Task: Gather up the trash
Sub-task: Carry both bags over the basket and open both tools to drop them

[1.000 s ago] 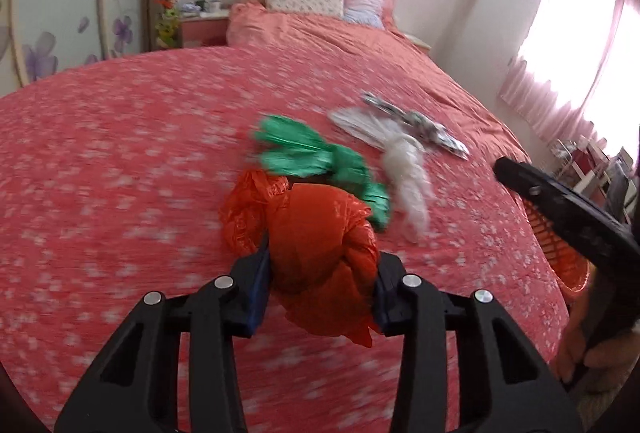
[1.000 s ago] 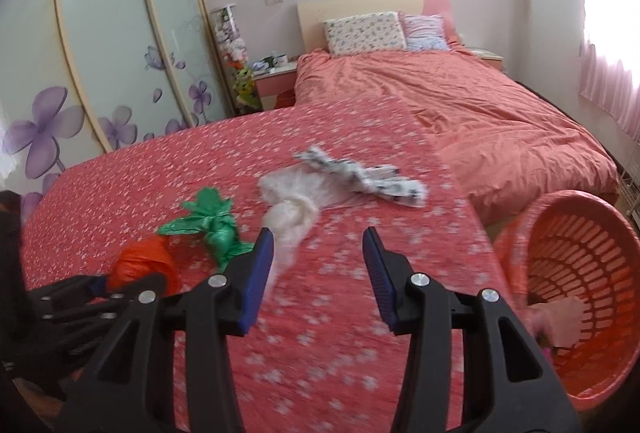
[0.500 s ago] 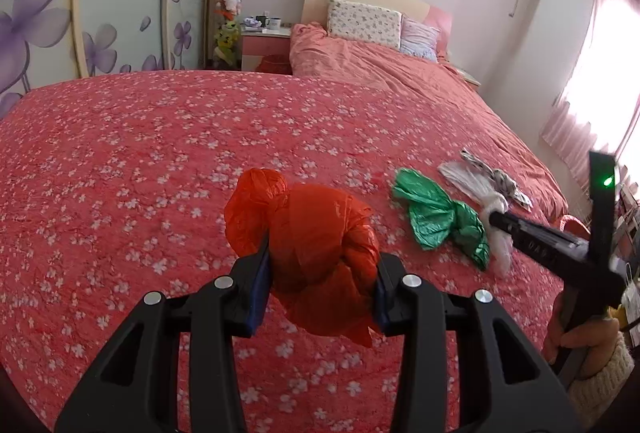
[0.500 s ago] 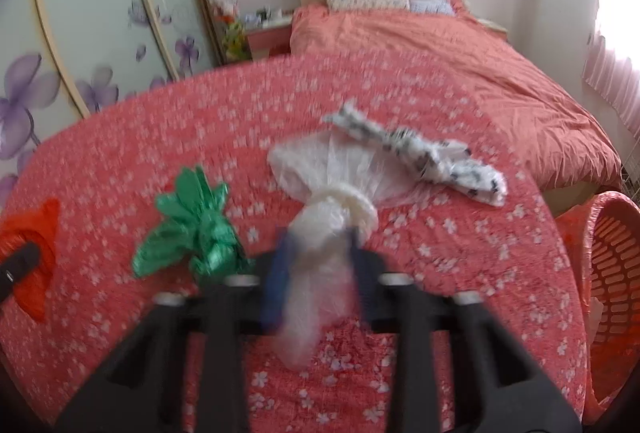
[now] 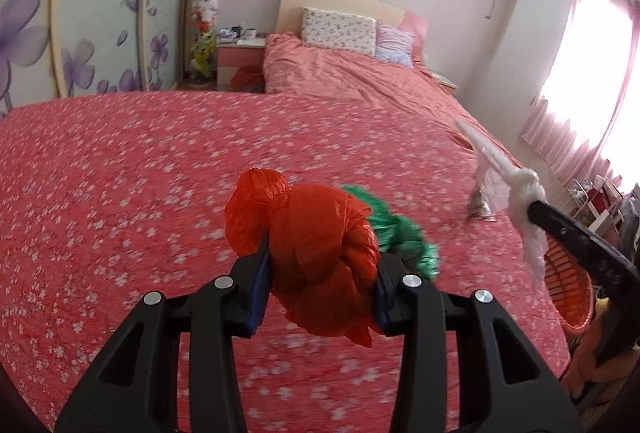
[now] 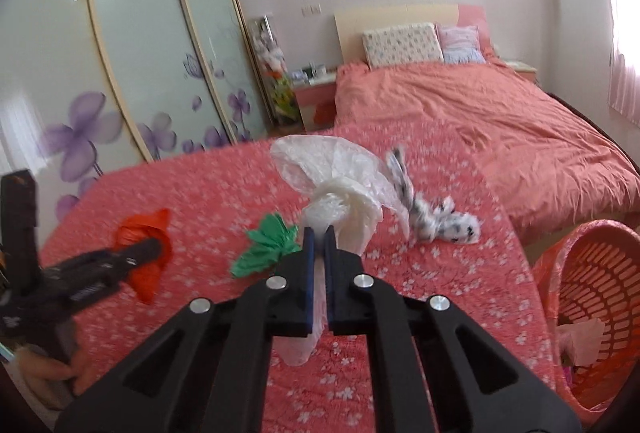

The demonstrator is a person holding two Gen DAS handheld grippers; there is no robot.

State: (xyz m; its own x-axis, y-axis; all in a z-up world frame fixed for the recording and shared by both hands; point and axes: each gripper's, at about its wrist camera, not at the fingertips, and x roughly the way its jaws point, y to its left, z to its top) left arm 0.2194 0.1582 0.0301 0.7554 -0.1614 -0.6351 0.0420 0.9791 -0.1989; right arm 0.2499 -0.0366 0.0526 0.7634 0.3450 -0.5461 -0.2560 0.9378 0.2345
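My left gripper (image 5: 320,273) is shut on a knotted red plastic bag (image 5: 316,233) and holds it above the red flowered bedspread (image 5: 120,173). My right gripper (image 6: 319,241) is shut on a knotted white plastic bag (image 6: 340,189) and holds it lifted off the bed; it also shows in the left wrist view (image 5: 516,185). A green plastic bag (image 6: 268,247) lies on the bed between the two grippers. A black-and-white patterned bag (image 6: 436,217) lies further right. An orange laundry basket (image 6: 600,297) stands at the bed's right edge.
A second bed with a pink quilt (image 6: 480,113) and pillows stands behind. A nightstand (image 5: 240,61) and a sliding wardrobe with purple flowers (image 6: 120,73) line the left. Some pale trash lies in the basket (image 6: 580,337). A window with pink curtains (image 5: 592,81) is right.
My right gripper closed on the white bag and lifted it off the bed. My left gripper kept hold of the red bag and shifted a little.
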